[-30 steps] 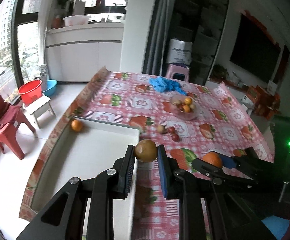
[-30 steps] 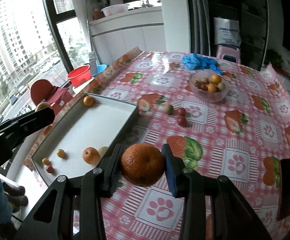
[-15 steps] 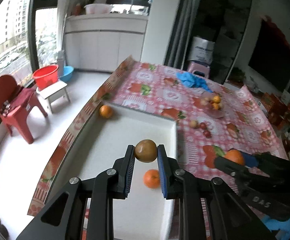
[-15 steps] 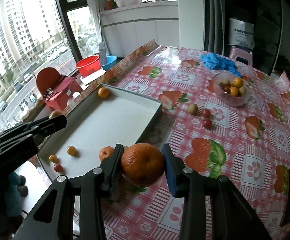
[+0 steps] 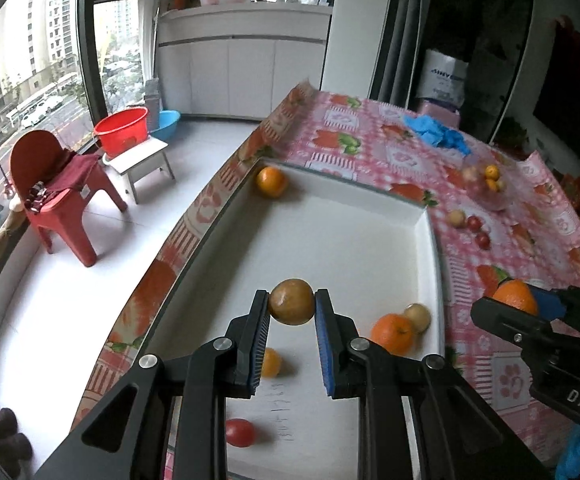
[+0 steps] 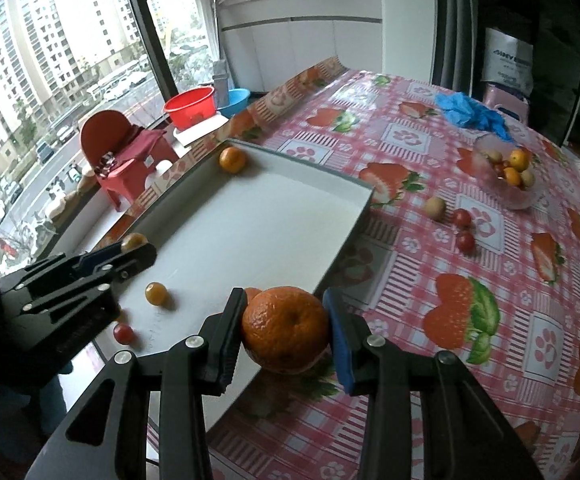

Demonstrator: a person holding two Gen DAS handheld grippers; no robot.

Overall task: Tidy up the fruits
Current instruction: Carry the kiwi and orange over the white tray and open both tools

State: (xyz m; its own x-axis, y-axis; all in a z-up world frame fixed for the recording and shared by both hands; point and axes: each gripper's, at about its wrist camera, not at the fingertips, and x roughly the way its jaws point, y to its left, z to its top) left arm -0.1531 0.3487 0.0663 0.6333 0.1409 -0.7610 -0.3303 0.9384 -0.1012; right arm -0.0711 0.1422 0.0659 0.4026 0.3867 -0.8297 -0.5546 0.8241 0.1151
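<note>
Fruits come next to the white tray: the right gripper pinches a big orange at its near rim, and the left gripper (now moved above the tray floor from the rim) pinches a brown fruit, 12 o'clock, probably ready for release.

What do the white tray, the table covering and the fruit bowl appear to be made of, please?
White tray: probably plastic or coated metal, going by its smooth matte floor and thin straight walls. Table covering: likely wipeable vinyl or oilcloth, since the printed strawberry pattern catches a soft sheen. Fruit bowl: clear glass or plastic, as the fruit shows through its wall; which one is unclear.
</note>
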